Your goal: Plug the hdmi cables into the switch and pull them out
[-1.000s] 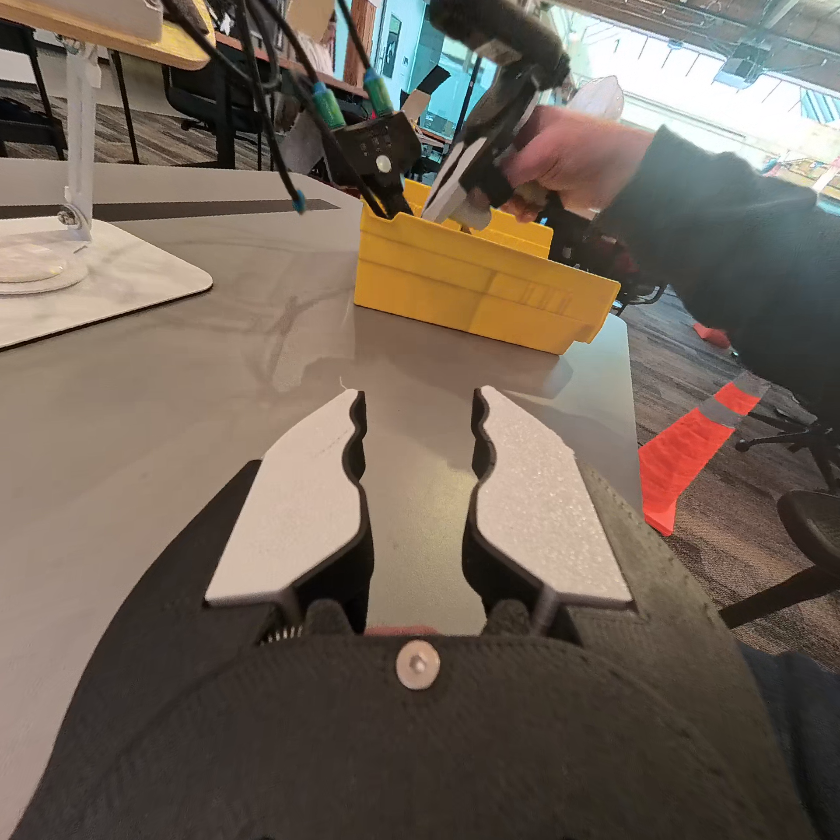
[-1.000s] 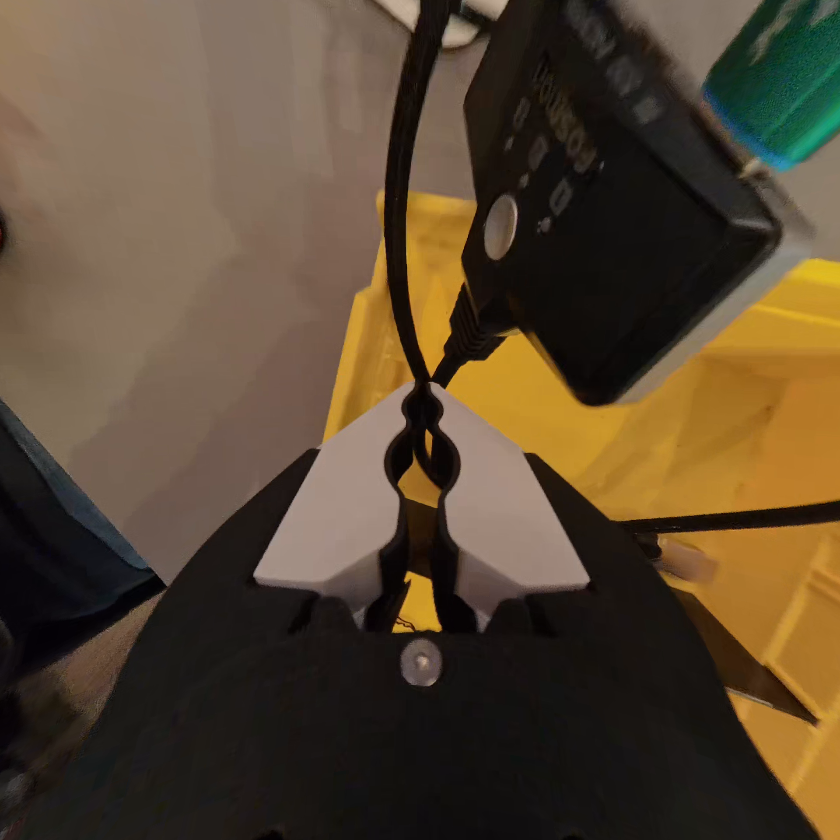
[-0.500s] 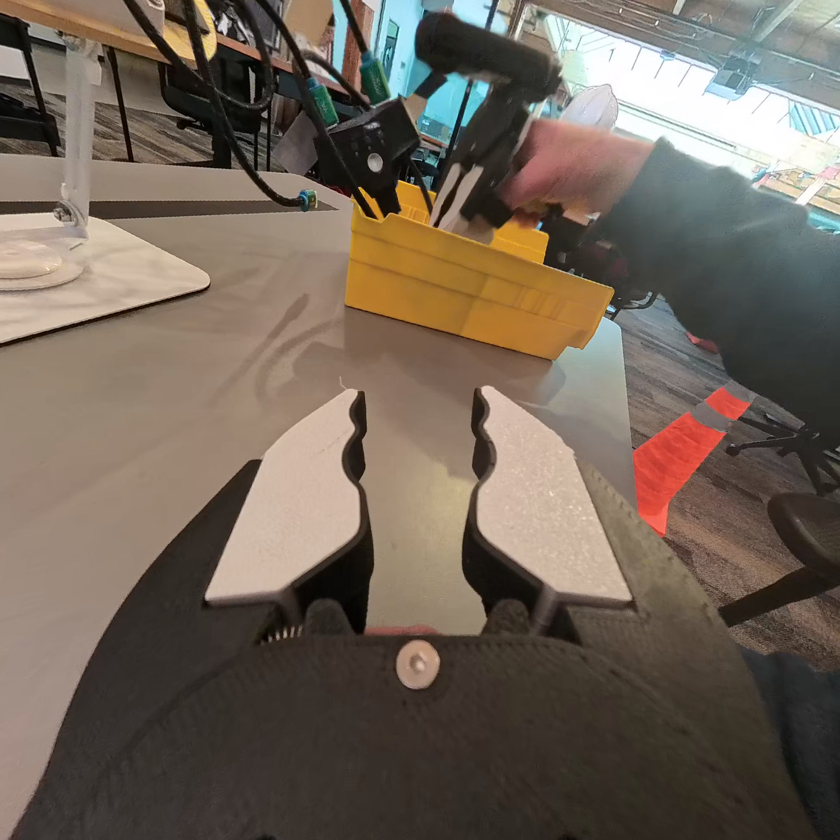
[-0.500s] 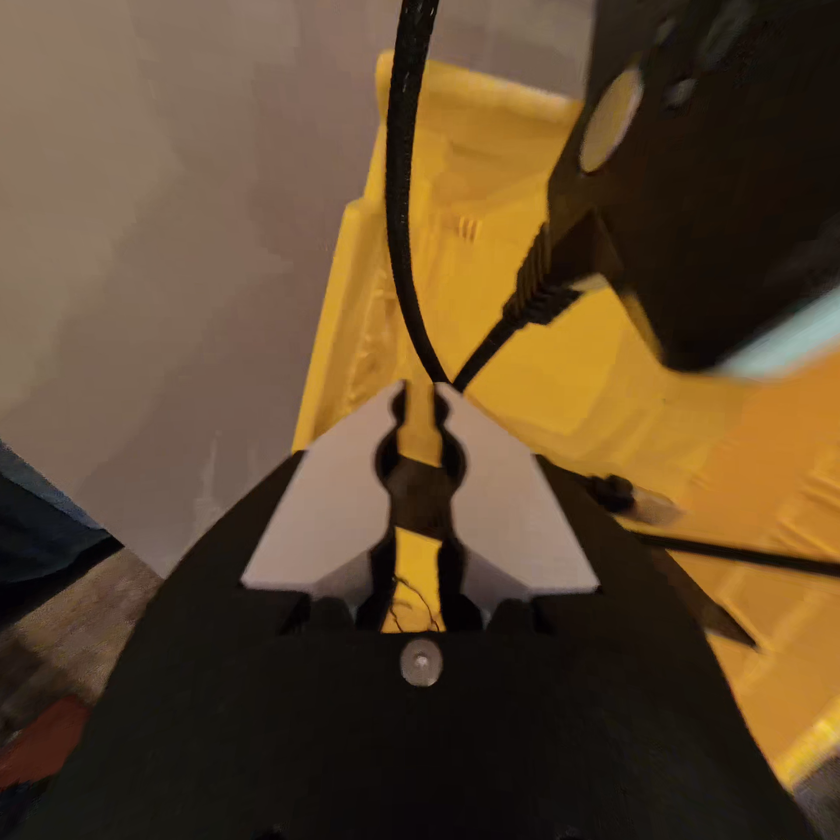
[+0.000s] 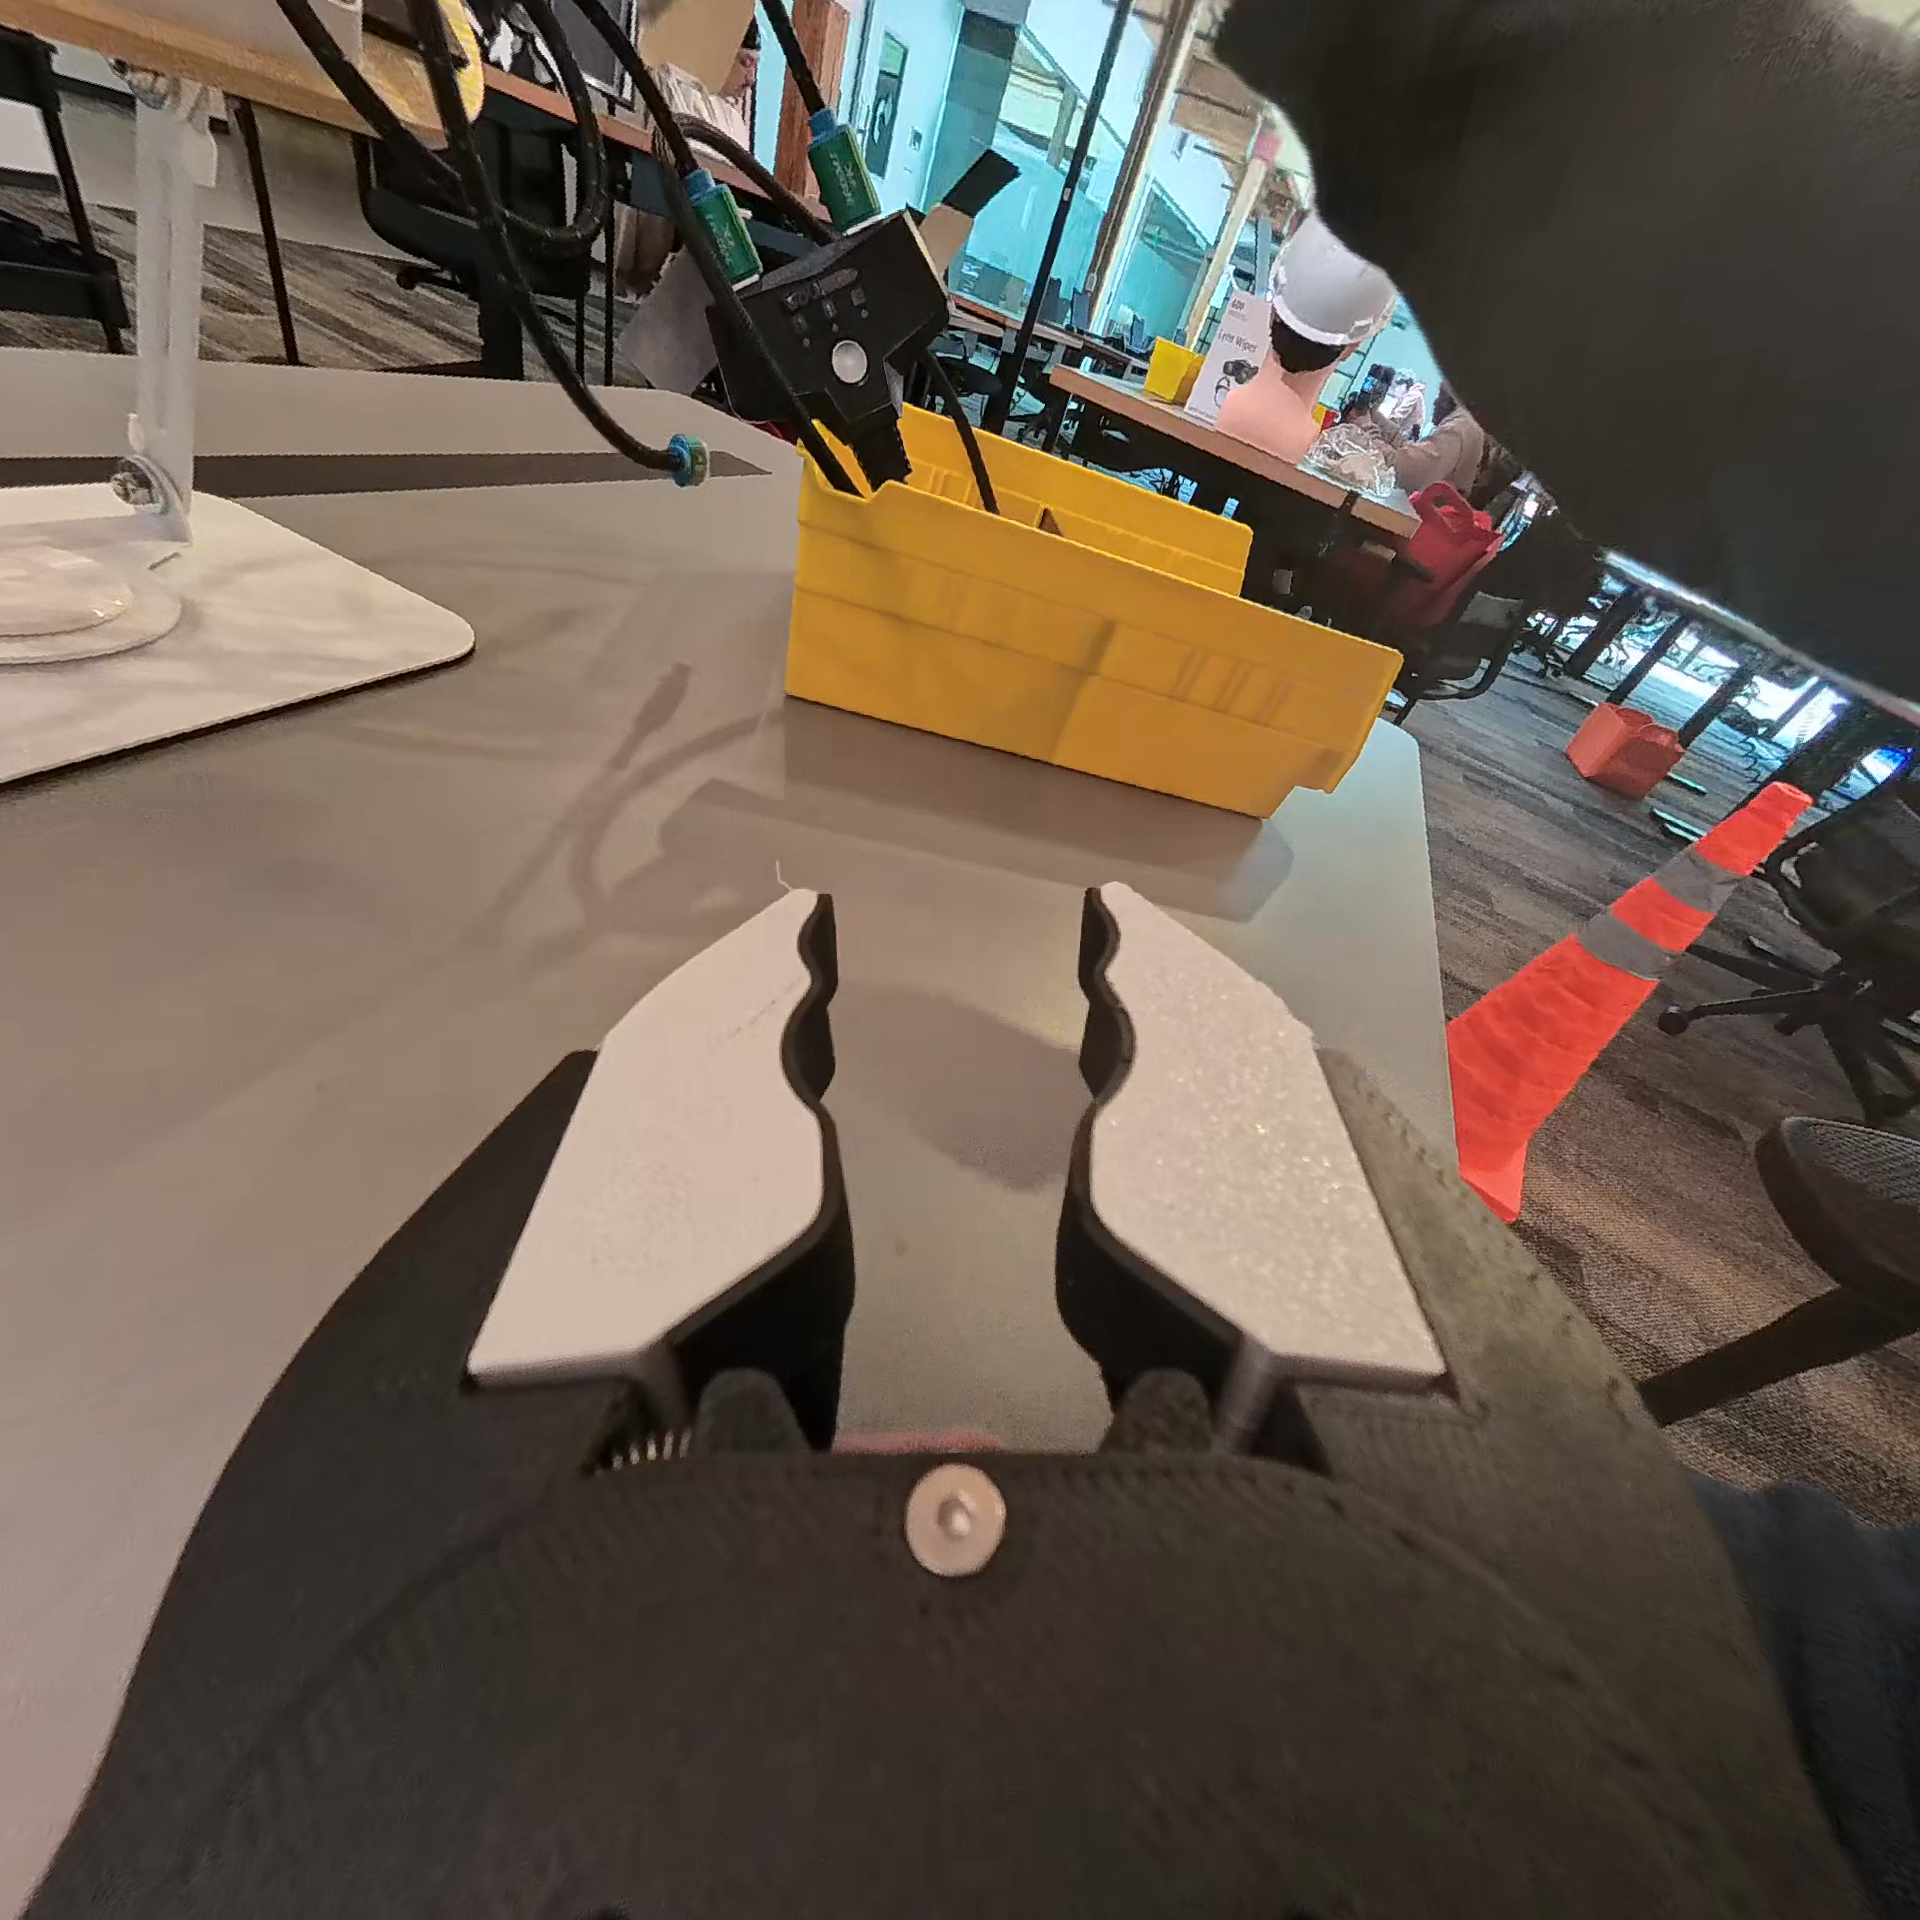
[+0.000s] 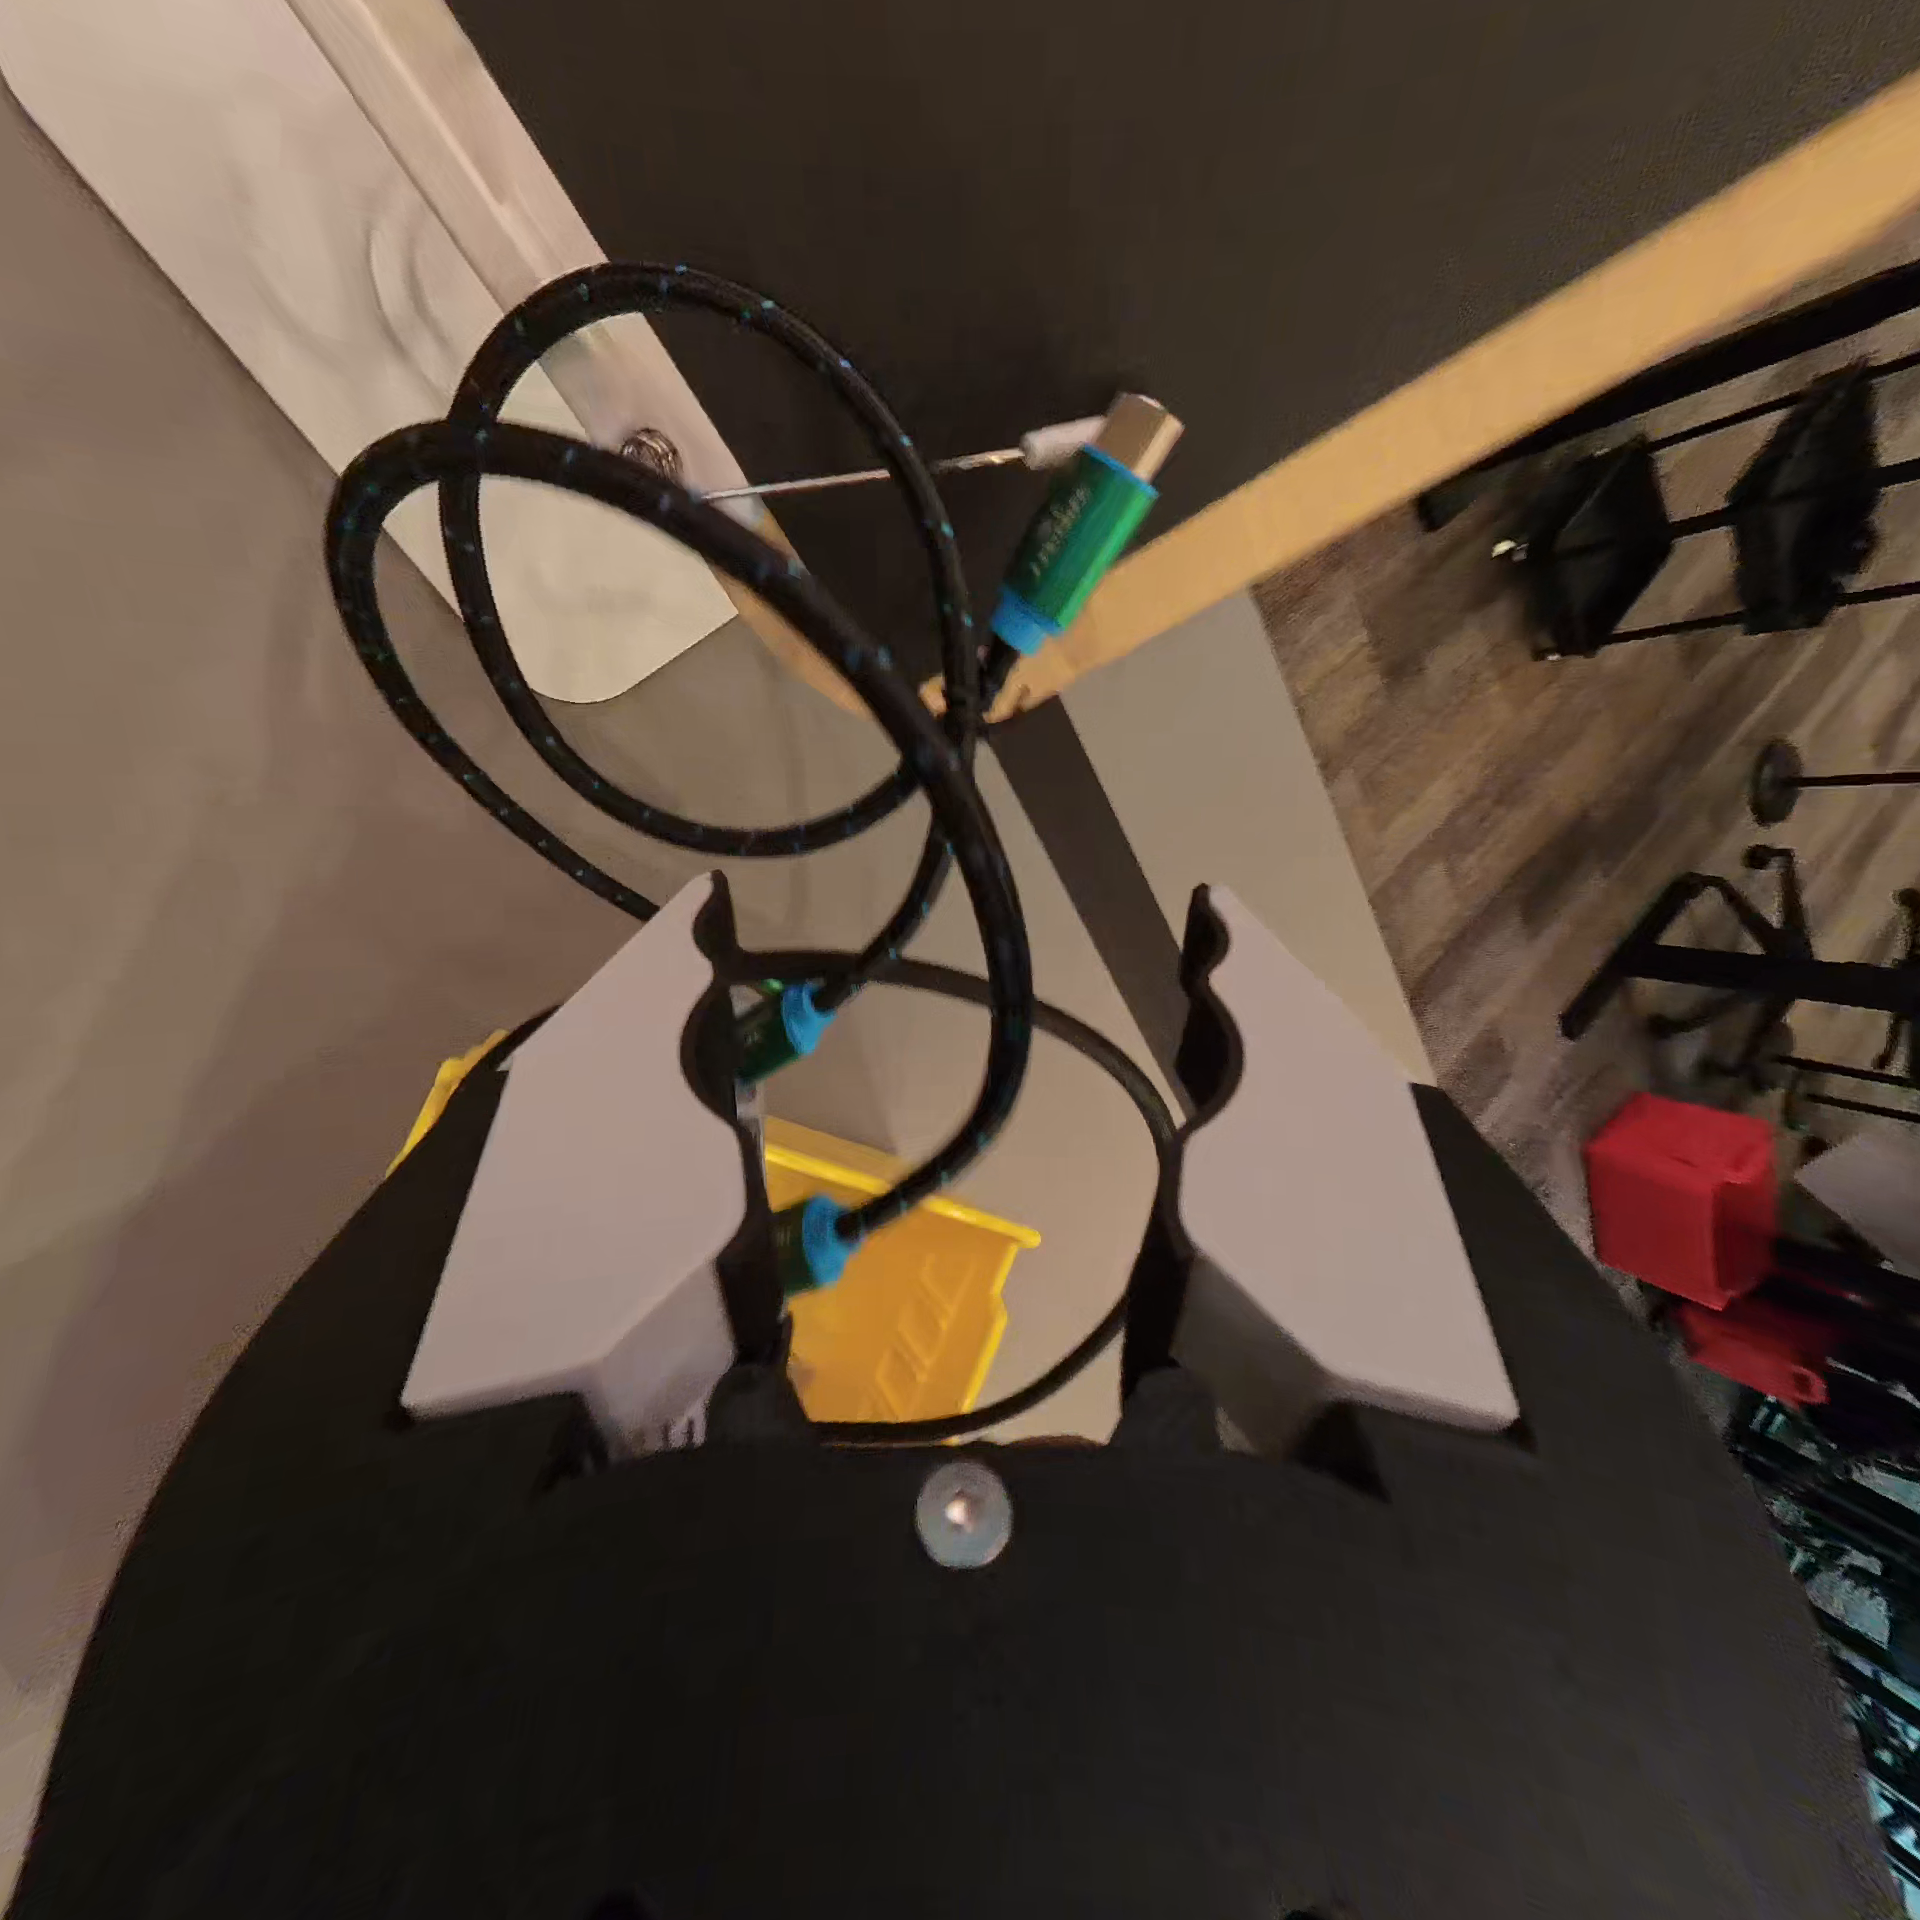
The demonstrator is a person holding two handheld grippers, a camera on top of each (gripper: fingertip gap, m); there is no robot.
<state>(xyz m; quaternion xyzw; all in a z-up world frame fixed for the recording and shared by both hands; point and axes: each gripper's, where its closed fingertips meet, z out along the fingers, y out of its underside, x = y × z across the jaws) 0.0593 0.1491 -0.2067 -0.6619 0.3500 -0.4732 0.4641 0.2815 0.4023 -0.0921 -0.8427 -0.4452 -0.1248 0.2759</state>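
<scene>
Your left gripper point(image 5: 956, 914) sits low in the left wrist view, resting over the grey counter point(image 5: 312, 935). Its jaws are open and hold nothing.

Past it, in the middle of that frame, is the yellow bin point(image 5: 1039, 644). The black switch point(image 5: 842, 322) sticks up out of the bin's left end, tilted. Two cables point(image 5: 540, 208) with green plugs point(image 5: 722, 234) are pushed into its top. So the plugging-in part looks done for those two. One more thin black cord runs from the bottom of the switch down into the bin.

In the right wrist view, your right gripper point(image 6: 956, 904) is up above the bin, looking down. Its jaws are wide open and grip nothing. The cables loop in the middle of that frame, and one loose green plug point(image 6: 1081, 530) hangs free at the upper right.

What looks left: pull the two plugs out of the switch.
</scene>
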